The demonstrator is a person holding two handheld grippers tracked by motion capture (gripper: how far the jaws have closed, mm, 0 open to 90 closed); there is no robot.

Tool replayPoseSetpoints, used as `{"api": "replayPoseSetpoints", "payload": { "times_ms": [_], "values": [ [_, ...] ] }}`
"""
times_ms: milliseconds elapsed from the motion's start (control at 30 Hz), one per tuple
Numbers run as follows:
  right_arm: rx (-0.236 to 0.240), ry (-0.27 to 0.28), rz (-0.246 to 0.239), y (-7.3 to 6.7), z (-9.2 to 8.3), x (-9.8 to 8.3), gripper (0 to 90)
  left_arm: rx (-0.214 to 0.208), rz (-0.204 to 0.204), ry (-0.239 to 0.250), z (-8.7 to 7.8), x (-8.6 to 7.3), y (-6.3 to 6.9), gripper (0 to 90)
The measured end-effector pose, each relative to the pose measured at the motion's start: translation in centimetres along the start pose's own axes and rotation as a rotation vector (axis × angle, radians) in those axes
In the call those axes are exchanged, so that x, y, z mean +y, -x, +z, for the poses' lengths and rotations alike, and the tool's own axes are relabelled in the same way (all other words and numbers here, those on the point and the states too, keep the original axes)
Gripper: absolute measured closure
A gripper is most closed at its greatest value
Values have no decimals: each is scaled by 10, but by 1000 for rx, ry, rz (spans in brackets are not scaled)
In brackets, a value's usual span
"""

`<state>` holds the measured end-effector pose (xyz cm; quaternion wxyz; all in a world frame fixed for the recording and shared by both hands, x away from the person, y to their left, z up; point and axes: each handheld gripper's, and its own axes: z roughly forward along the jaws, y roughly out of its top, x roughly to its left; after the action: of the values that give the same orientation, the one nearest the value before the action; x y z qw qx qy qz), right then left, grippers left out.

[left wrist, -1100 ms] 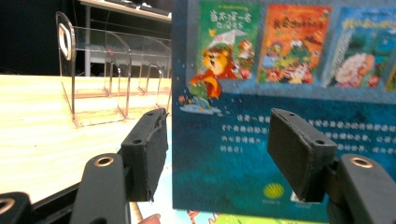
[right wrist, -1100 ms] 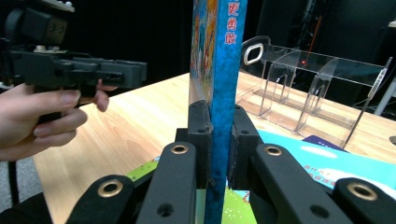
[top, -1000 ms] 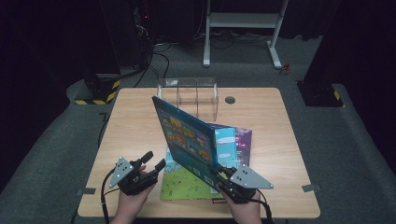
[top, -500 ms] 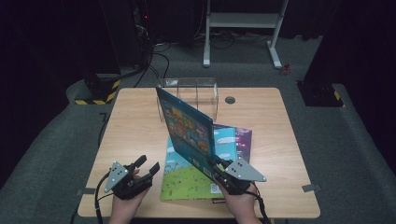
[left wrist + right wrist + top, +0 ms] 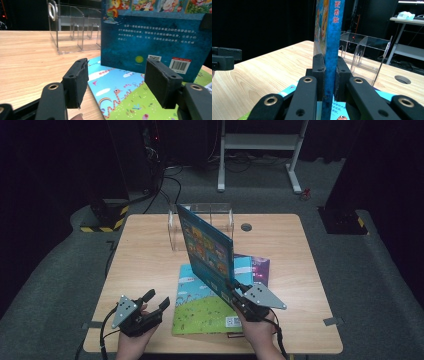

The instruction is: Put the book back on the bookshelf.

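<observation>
Right gripper (image 5: 328,72) clamps the spine of an upright blue picture book (image 5: 206,251) above flat books (image 5: 205,302) on the table (image 5: 145,255); left gripper (image 5: 116,86) gapes empty, its jaws lately widening. Its view reveals the back cover's barcode.

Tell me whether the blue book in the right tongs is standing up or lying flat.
Standing up. The blue book rises on edge, leaning slightly, clamped near its lower corner by the right tongs, above the books lying flat.

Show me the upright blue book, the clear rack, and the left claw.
blue book (image 5: 207,251), high view, back cover.
clear rack (image 5: 200,227), high view, front wall.
left claw (image 5: 155,300), high view, between the tips.
</observation>
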<state>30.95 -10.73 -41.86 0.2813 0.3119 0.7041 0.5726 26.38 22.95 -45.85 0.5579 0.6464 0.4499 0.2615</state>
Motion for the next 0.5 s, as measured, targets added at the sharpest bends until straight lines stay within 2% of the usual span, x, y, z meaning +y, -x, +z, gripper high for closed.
{"api": "replayPoseSetpoints", "payload": {
  "times_ms": [133,367,500],
  "values": [
    [1,7,-8,-2,-1,-1,829,-20,7,-5,3,5,10,330],
    [5,26,8,-2,-1,-5,829,-32,67,-26,12,22,33,294],
    [4,34,16,-3,-1,-6,830,-60,70,-28,19,33,49,271]
  ]
}}
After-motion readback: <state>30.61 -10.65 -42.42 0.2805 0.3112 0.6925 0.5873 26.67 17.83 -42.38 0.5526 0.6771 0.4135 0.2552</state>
